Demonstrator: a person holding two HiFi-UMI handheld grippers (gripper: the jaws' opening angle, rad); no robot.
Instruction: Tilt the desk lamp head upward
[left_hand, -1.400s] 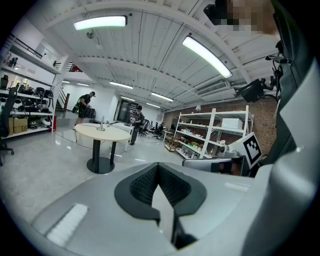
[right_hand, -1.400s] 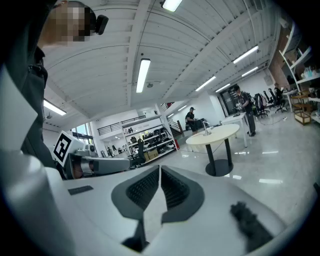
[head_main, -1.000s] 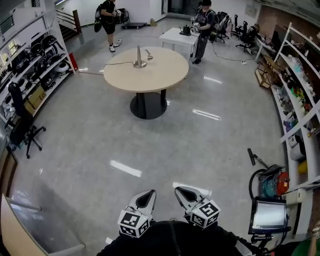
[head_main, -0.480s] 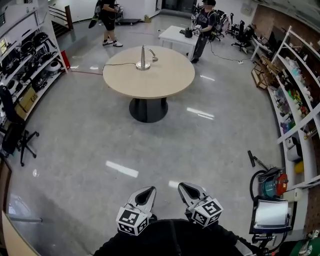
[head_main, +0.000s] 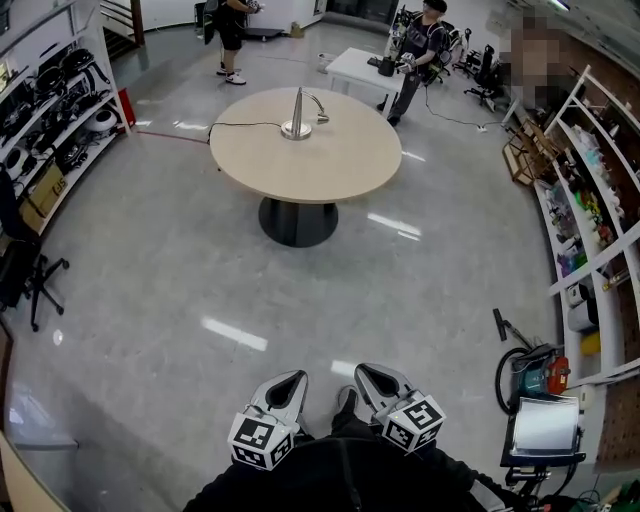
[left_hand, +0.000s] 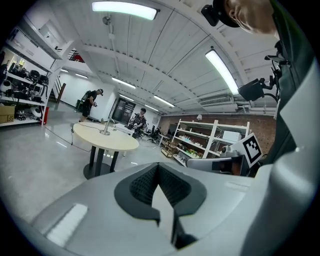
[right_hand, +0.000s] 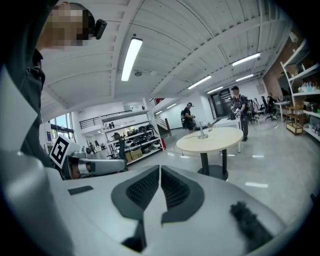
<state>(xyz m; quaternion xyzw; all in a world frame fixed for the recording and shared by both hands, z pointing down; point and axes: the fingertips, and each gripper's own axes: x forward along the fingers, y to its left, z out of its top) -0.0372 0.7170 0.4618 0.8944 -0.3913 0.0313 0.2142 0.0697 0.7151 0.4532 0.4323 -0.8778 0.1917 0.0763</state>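
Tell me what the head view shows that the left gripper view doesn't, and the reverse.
Only the head view: the black office chair by the left shelves and the white-screened monitor at lower right. Only the left gripper view: the left gripper's jaws up close, shut on nothing, and the long white ceiling lights. Both: the round beige table with the silver desk lamp on it, far ahead across the grey floor.

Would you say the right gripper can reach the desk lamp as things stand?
Probably not yet: the right gripper is far off, and the desk lamp stands on the round table across a wide stretch of floor. Nothing seems to block the way.
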